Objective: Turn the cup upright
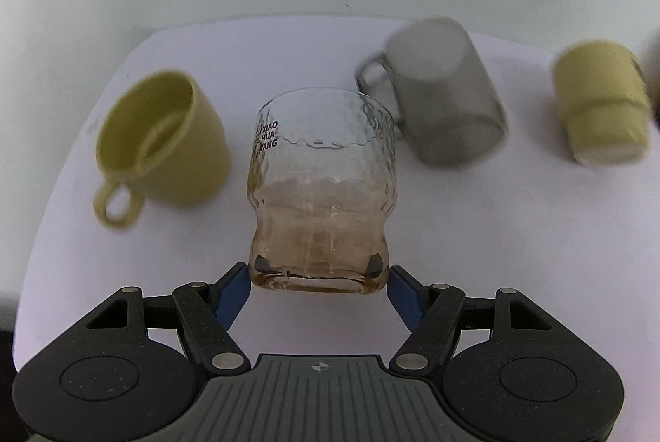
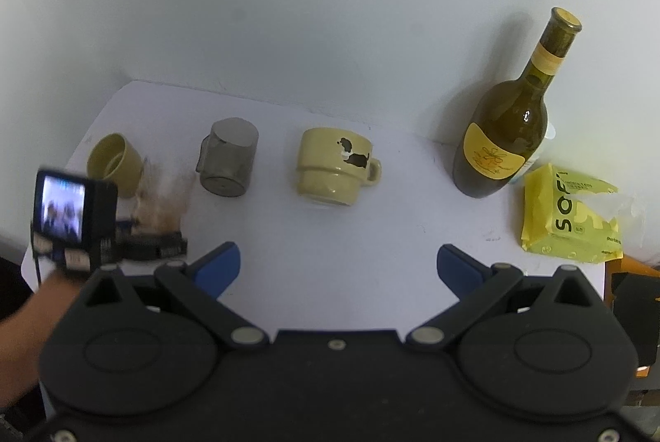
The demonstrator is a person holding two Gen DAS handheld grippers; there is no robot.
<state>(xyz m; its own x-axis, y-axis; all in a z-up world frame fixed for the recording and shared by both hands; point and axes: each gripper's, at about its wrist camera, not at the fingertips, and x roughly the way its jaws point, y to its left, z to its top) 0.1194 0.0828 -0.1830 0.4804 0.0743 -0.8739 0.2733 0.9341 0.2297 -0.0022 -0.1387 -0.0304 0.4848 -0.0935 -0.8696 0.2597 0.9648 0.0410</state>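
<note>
My left gripper [image 1: 318, 277] is shut on the base of a clear amber-tinted glass cup [image 1: 321, 186] printed "XIAO HUA YANG", its open mouth pointing away from me. In the right wrist view that glass [image 2: 163, 202] is a brown blur above the table's left side. A yellow-green cup [image 1: 161, 149] lies on its side to the left. A grey glass mug [image 1: 441, 95] and a yellow mug [image 1: 598, 107] stand upside down. My right gripper [image 2: 338, 264] is open and empty over the table's front, facing the yellow mug with a dog picture [image 2: 336, 165].
On the white table [image 2: 330, 235], a green wine bottle [image 2: 507, 120] stands at the back right, with a yellow tissue pack [image 2: 569, 215] beside it. The left gripper's camera screen [image 2: 66, 215] shows at the left. A white wall lies behind.
</note>
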